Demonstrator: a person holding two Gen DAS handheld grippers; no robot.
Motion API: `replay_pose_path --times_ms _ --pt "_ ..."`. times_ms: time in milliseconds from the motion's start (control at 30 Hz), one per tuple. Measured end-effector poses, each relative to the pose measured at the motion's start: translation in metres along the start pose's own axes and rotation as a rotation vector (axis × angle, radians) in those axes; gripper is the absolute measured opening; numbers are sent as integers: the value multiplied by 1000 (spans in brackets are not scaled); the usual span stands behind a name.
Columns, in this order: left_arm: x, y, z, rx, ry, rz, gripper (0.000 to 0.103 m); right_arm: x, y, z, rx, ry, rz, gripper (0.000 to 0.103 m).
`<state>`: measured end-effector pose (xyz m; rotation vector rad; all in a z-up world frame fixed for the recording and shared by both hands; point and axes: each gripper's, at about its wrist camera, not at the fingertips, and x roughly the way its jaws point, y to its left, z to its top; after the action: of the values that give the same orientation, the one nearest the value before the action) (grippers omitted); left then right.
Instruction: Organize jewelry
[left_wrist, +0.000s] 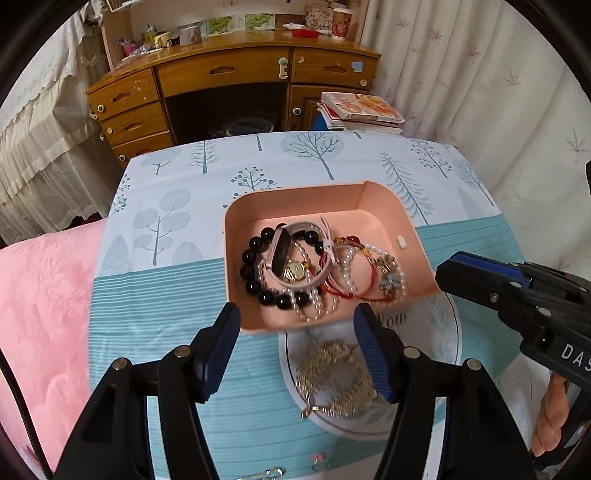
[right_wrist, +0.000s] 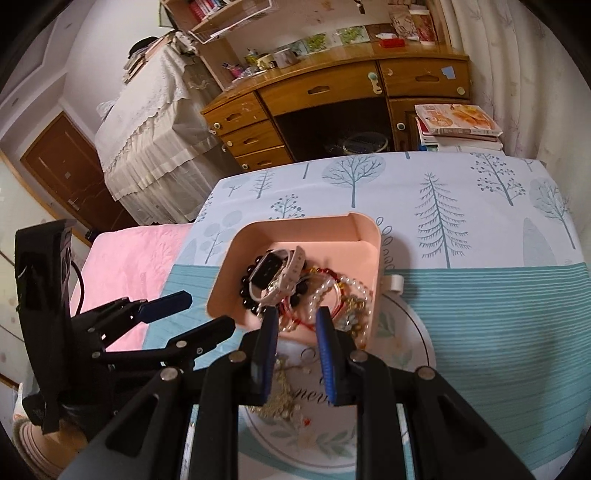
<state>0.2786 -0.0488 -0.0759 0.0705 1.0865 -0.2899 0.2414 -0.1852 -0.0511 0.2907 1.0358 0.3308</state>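
Observation:
A pink box (left_wrist: 369, 199) on the tree-print tablecloth holds a black bead bracelet (left_wrist: 255, 266), a white-strapped watch (left_wrist: 280, 251), pearl strands (left_wrist: 314, 306) and red string bracelets (left_wrist: 351, 284). In front of it, a white plate (left_wrist: 443, 332) carries a gold chain (left_wrist: 332, 373). My left gripper (left_wrist: 295, 308) stands open just above the box's near edge, with nothing between its pads. My right gripper (right_wrist: 298, 314) hovers over the box's near rim (right_wrist: 295, 229) and the plate (right_wrist: 413, 332), its jaws a narrow gap apart and empty. The gold chain (right_wrist: 280, 391) lies below its fingers.
A pink blanket (left_wrist: 44, 314) lies left of the cloth. A wooden desk (left_wrist: 221, 70) and a stack of books (left_wrist: 362, 110) stand beyond the table's far edge. Small clips (left_wrist: 269, 472) lie near the front edge. A hand (left_wrist: 550, 417) holds the right gripper (left_wrist: 443, 271).

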Motion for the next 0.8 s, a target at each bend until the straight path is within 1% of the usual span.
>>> replay_pose_path --times_ms 100,233,400,667,800 --pt "-11 -3 -6 12 -9 4 63 -7 3 -6 -20 -6 -9 21" --pt "-23 -6 -15 23 -17 4 65 -17 4 -14 -21 -8 1 21" --pt "-33 -11 -27 44 -17 2 66 -27 5 -27 -28 -11 6 21" --pt "-40 -15 -44 82 -27 7 66 -34 3 -46 -33 -7 15 21" --pt "-35 -14 -53 90 -12 2 66 -33 3 -58 -44 -4 10 21"
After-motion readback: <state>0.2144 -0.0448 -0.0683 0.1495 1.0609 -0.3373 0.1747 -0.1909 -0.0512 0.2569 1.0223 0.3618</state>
